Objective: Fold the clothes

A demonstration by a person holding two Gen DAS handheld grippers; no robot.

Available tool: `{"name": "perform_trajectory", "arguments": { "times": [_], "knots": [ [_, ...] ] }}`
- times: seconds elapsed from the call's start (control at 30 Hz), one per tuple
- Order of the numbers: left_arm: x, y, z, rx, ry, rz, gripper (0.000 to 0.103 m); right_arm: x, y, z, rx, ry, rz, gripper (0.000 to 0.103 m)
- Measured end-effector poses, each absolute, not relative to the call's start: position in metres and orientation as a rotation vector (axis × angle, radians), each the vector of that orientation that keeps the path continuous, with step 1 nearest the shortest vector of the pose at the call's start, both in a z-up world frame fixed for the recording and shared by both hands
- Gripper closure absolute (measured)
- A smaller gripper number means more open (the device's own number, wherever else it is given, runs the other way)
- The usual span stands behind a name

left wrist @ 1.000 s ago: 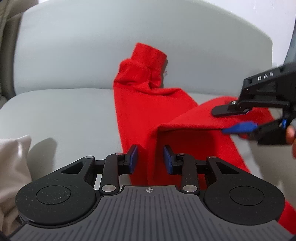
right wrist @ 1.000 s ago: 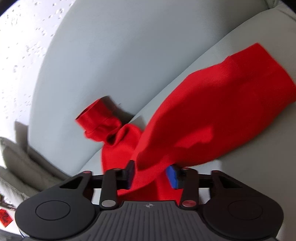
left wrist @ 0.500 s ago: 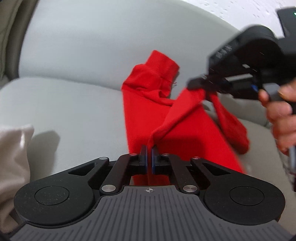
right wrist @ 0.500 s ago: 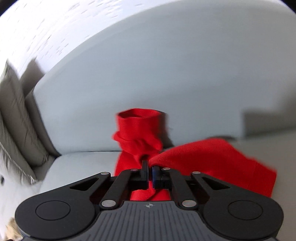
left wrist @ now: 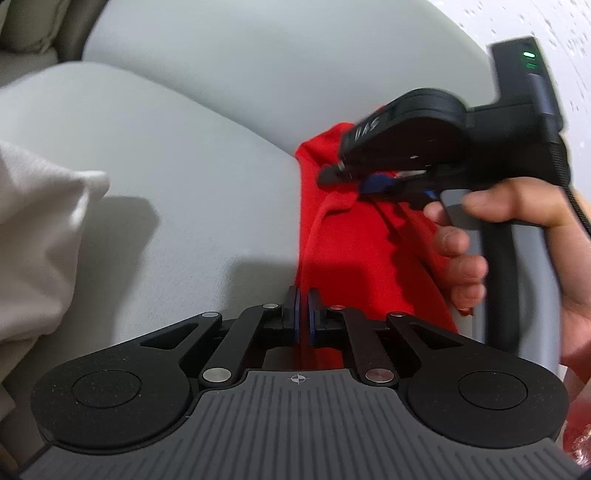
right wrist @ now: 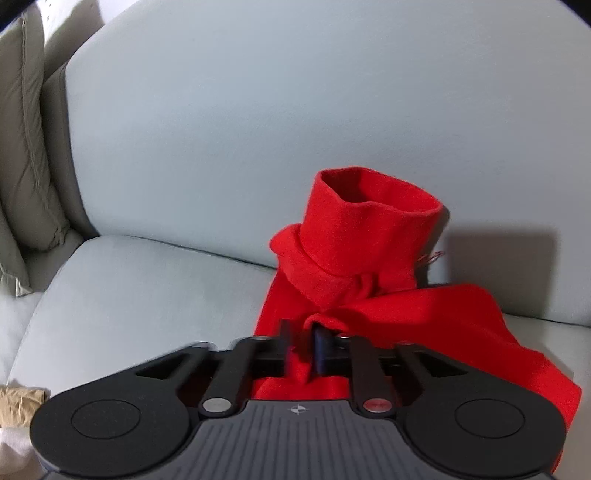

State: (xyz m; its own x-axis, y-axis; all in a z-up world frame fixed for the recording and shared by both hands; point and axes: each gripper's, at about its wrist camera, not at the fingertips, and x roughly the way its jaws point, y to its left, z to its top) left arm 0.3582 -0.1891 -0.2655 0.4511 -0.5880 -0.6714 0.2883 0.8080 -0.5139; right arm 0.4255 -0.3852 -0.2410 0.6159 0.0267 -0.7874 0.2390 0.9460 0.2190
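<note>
- Two grippers are working one red garment, which is lying on the seat cushion of a pale grey sofa with its far end propped against the backrest.
- The garment is showing a ribbed tubular cuff or collar, standing open-mouthed at about 12 o'clock from the right gripper, with bunched folds just beneath it.
- A flap of the red cloth is draping away toward 3 o'clock in the right wrist view, lying flat on the cushion.
- The left gripper is pinching a thin edge of the red garment, its blue pads pressed nearly together with the cloth between them.
- The right gripper is standing with a narrow gap between its fingers and a fold of red cloth in that gap; its outline is blurred, so I cannot tell whether it is clamping the cloth.
- In the left wrist view, the right hand is wrapping around that gripper's handle at 2 o'clock.
- A cream-coloured cloth is sitting on the cushion at 9 o'clock of the left gripper, well apart from the red one.
- A beige cushion is leaning at the sofa's far left, and a speckled white wall is rising behind the backrest.
</note>
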Motion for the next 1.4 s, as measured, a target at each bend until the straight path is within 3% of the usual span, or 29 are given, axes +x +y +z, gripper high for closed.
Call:
{"name": "perform_trajectory", "arguments": {
  "times": [0.07, 0.17, 0.3, 0.43, 0.47, 0.57, 0.63, 0.77, 1.03, 1.13, 1.2, 1.4],
  "knots": [
    [0.360, -0.181, -0.255, -0.371, 0.917, -0.524, 0.062, 0.412, -0.387, -0.224, 0.321, 0.883, -0.114, 0.045],
    [0.361, -0.166, -0.237, -0.422, 0.852, -0.503, 0.057, 0.381, -0.395, -0.194, 0.312, 0.866, -0.081, 0.030],
    [0.354, -0.157, -0.219, -0.426, 0.785, -0.510, 0.057, 0.319, -0.416, -0.163, 0.347, 0.857, -0.074, 0.027],
    [0.332, -0.169, -0.211, -0.257, 0.843, -0.608, 0.077, 0.260, -0.434, -0.166, 0.383, 0.856, -0.122, 0.028],
    [0.318, -0.166, -0.209, -0.195, 0.887, -0.613, 0.084, 0.245, -0.437, -0.176, 0.389, 0.877, -0.138, 0.035],
    [0.295, -0.165, -0.213, -0.148, 0.981, -0.602, 0.085, 0.213, -0.436, -0.213, 0.396, 0.975, -0.196, 0.050],
    [0.271, -0.159, -0.213, -0.206, 1.020, -0.621, 0.084, 0.195, -0.434, -0.222, 0.450, 0.960, -0.201, 0.052],
    [0.245, -0.156, -0.211, -0.178, 0.978, -0.613, 0.084, 0.150, -0.427, -0.236, 0.640, 0.875, -0.181, 0.071],
    [0.254, -0.165, -0.234, -0.161, 0.950, -0.582, 0.085, 0.131, -0.407, -0.259, 0.679, 0.894, -0.142, 0.071],
    [0.259, -0.173, -0.244, -0.132, 0.981, -0.579, 0.090, 0.133, -0.408, -0.259, 0.667, 0.905, -0.144, 0.071],
    [0.258, -0.176, -0.242, -0.111, 0.968, -0.580, 0.101, 0.134, -0.410, -0.261, 0.661, 0.910, -0.150, 0.072],
    [0.261, -0.164, -0.237, -0.079, 0.975, -0.477, 0.100, 0.136, -0.409, -0.260, 0.597, 0.911, -0.198, 0.075]
  ]
}}
